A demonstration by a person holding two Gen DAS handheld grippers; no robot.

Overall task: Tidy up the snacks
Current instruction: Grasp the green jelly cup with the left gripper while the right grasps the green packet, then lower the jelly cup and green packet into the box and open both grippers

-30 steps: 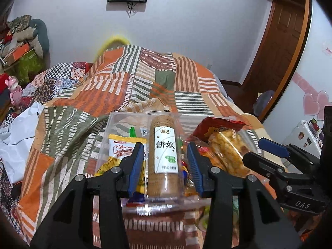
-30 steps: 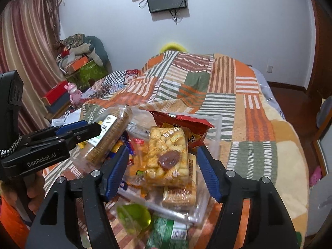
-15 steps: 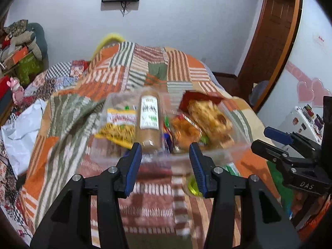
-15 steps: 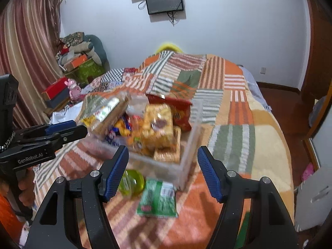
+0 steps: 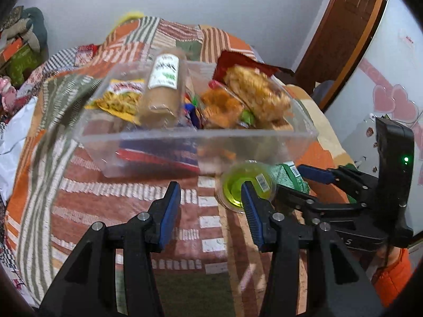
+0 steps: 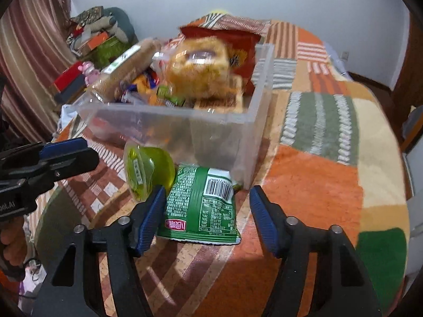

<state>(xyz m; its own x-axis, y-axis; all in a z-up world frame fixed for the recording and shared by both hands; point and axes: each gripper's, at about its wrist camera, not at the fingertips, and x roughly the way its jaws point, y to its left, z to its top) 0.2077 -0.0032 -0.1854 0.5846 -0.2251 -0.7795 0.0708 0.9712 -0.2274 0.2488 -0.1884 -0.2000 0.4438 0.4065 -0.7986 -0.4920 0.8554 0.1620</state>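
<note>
A clear plastic bin (image 5: pixel 185 142) (image 6: pixel 216 129) stands on the bed. In it lie a brown biscuit roll (image 5: pixel 162 89), a yellow packet (image 5: pixel 121 97), a puffed-snack bag (image 6: pixel 198 68) and a red bag (image 6: pixel 238 42). In front of the bin a green jelly cup (image 5: pixel 238 187) (image 6: pixel 148 169) lies on its side. A green packet (image 6: pixel 203 206) (image 5: pixel 288 177) lies beside the cup. My left gripper (image 5: pixel 209 187) (image 6: pixel 88 153) is open over bare bedspread, just left of the cup. My right gripper (image 6: pixel 207 190) (image 5: pixel 289 181) straddles the green packet; its jaws are closing, the pads still apart from it.
The bed carries an orange, green and striped patchwork spread (image 6: pixel 317 185). Boxes and soft toys (image 6: pixel 95 37) are piled by the curtain at the left. A wooden door (image 5: pixel 343 26) and a white cabinet (image 5: pixel 370 132) stand to the right.
My left gripper has let go of the biscuit roll, which now lies in the bin. Both grippers have drawn back and sunk towards the cup and packet; the right jaws have narrowed.
</note>
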